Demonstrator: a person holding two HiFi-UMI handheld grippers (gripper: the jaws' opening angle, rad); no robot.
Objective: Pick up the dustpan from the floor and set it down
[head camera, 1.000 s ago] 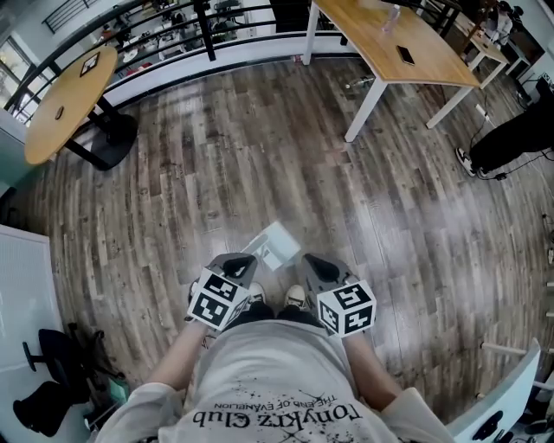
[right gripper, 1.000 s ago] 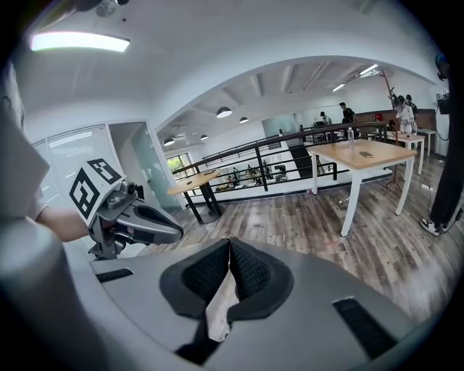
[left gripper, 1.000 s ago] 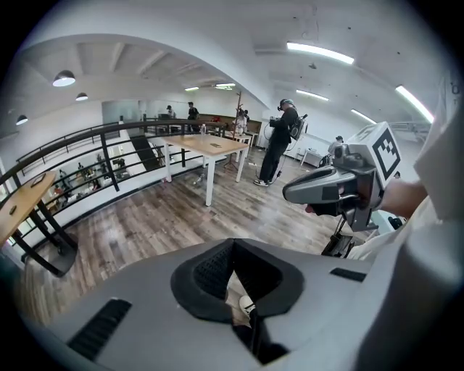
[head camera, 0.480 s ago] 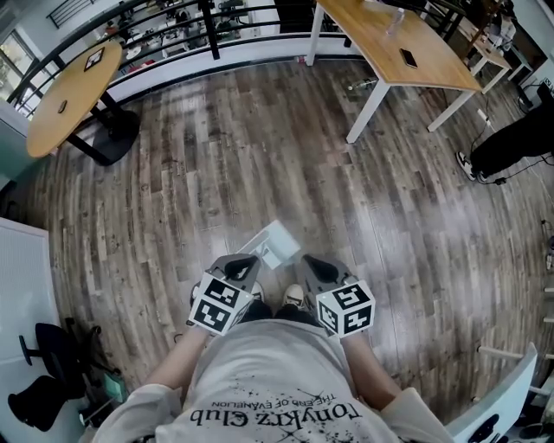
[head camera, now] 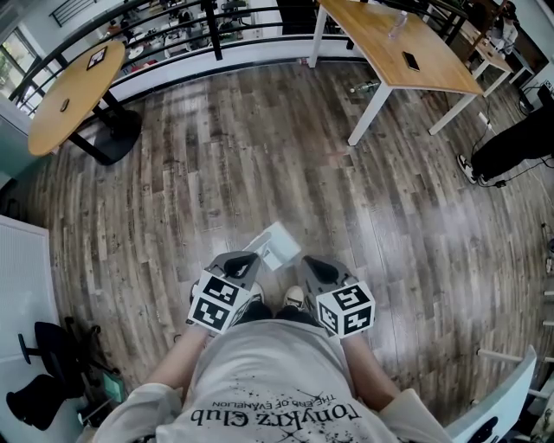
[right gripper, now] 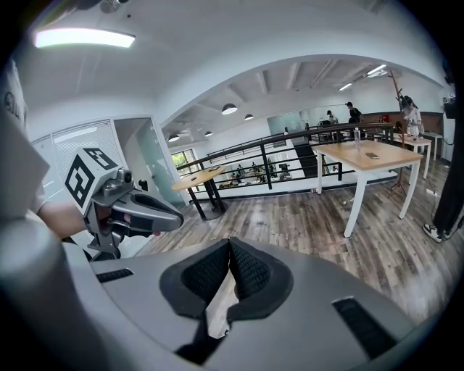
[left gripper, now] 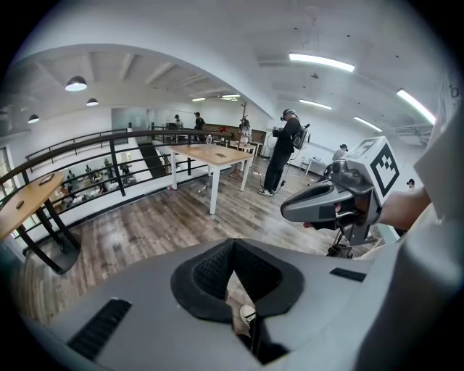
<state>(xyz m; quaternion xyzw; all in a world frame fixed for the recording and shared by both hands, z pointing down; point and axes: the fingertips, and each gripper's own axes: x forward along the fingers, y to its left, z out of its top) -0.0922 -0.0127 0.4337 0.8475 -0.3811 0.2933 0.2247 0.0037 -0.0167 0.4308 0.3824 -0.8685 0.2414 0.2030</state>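
Note:
A pale grey-white dustpan (head camera: pixel 273 245) lies on the wooden floor just ahead of my shoes (head camera: pixel 295 297). My left gripper (head camera: pixel 246 259) hovers at its left side, pads pressed together with nothing between them. My right gripper (head camera: pixel 309 261) sits level with it just right of the dustpan, also shut and empty. In the left gripper view the shut jaws (left gripper: pixel 232 262) fill the lower frame and the right gripper (left gripper: pixel 335 200) shows alongside. The right gripper view shows its closed pads (right gripper: pixel 229 262) and the left gripper (right gripper: pixel 125 206). Neither gripper touches the dustpan.
A round wooden table (head camera: pixel 65 104) stands at the far left and a long wooden table (head camera: pixel 398 48) at the far right, with a black railing (head camera: pixel 173 22) behind. A black chair (head camera: pixel 39 394) is near my left side. A person in black (head camera: pixel 515 143) stands at the right edge.

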